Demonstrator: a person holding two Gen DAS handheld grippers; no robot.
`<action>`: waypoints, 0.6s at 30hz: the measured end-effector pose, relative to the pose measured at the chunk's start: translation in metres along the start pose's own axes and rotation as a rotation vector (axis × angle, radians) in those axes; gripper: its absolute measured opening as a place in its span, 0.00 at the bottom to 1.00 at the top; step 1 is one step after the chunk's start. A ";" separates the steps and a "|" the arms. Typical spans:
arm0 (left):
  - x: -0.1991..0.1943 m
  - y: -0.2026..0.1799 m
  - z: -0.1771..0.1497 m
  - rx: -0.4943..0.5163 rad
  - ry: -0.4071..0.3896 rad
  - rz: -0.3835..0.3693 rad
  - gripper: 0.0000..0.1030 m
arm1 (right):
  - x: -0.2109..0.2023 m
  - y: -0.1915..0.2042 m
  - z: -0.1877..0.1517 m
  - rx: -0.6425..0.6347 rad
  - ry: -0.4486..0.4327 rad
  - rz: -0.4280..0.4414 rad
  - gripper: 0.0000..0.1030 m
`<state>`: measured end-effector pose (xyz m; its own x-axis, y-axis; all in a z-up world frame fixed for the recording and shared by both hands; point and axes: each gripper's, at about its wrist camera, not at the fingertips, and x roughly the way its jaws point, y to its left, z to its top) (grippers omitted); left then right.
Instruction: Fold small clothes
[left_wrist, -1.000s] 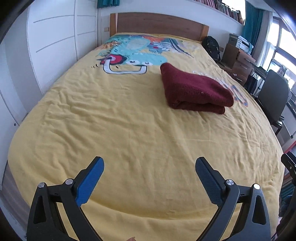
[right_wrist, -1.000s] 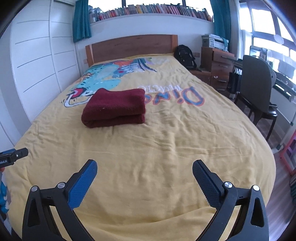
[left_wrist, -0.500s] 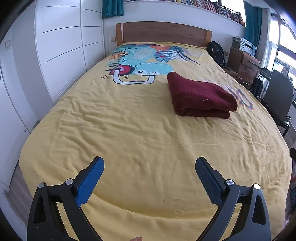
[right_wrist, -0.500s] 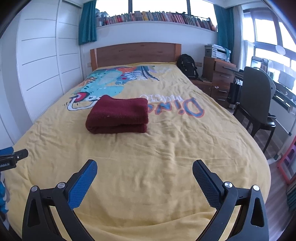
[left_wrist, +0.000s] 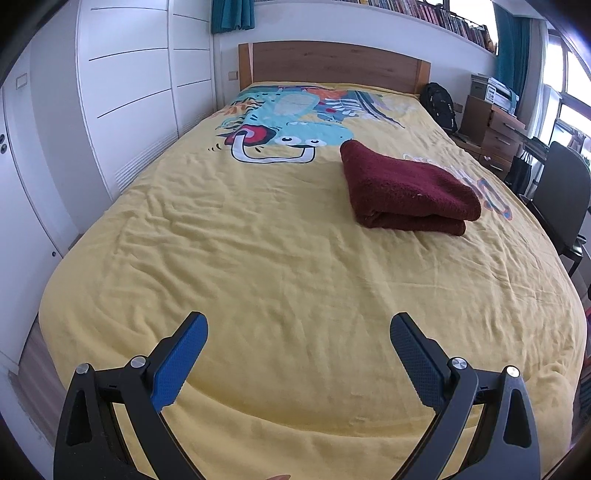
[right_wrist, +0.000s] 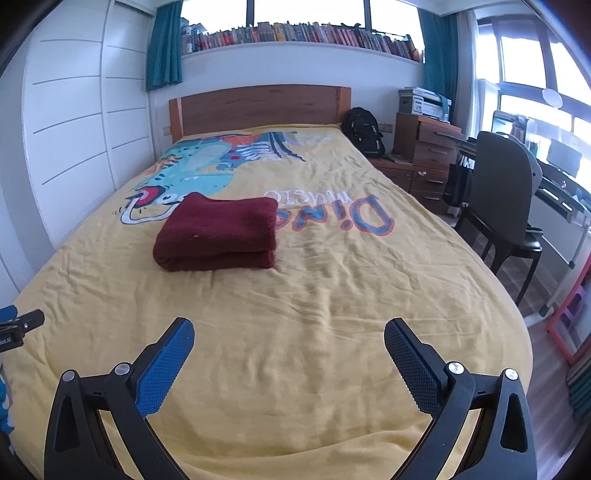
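Note:
A dark red garment (left_wrist: 406, 192) lies folded in a neat stack on the yellow bed cover (left_wrist: 277, 266), right of the bed's middle. It also shows in the right wrist view (right_wrist: 218, 232), left of centre. My left gripper (left_wrist: 299, 332) is open and empty above the foot of the bed, well short of the garment. My right gripper (right_wrist: 288, 336) is open and empty, also above the foot of the bed. A part of the left gripper (right_wrist: 18, 328) shows at the left edge of the right wrist view.
White wardrobe doors (left_wrist: 122, 96) run along the bed's left side. A wooden headboard (right_wrist: 258, 107) stands at the far end. A black backpack (right_wrist: 364, 131), a wooden drawer unit (right_wrist: 428, 147) and a dark chair (right_wrist: 506, 199) stand to the right.
Both grippers have drawn back and risen from the bed, so more of the room shows. The folded garment has not moved. Both stay open.

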<state>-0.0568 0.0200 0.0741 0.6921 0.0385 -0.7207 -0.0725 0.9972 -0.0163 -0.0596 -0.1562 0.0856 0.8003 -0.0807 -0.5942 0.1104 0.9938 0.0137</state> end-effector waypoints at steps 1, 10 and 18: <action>0.000 0.000 0.000 0.000 0.001 -0.001 0.95 | 0.000 0.000 0.000 -0.001 0.000 -0.002 1.00; 0.003 0.000 0.000 0.000 0.001 -0.002 0.95 | 0.003 -0.003 -0.001 -0.005 0.007 -0.009 1.00; 0.006 0.000 -0.001 0.000 0.006 0.001 0.95 | 0.006 -0.006 -0.003 -0.009 0.016 -0.010 1.00</action>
<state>-0.0534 0.0204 0.0694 0.6874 0.0395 -0.7252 -0.0731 0.9972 -0.0150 -0.0569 -0.1621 0.0795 0.7894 -0.0893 -0.6073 0.1132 0.9936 0.0010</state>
